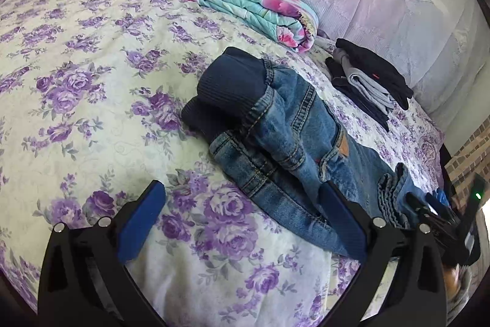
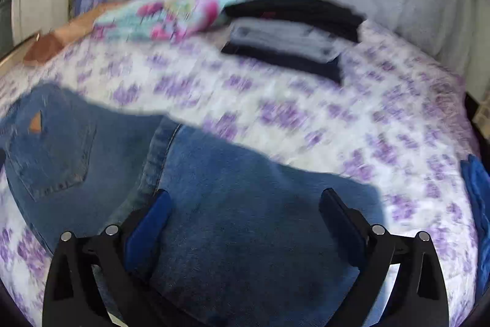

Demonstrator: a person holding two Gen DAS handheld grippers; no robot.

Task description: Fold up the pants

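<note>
Two hand-held grippers, one jeans

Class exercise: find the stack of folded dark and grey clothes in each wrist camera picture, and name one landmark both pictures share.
Left wrist view: the stack of folded clothes lies at upper right, beyond the jeans, near the bed's far edge.
Right wrist view: the stack of folded clothes lies at upper centre, blurred.
Shared landmark: the turquoise and pink folded quilt, just left of the stack in both.
</note>
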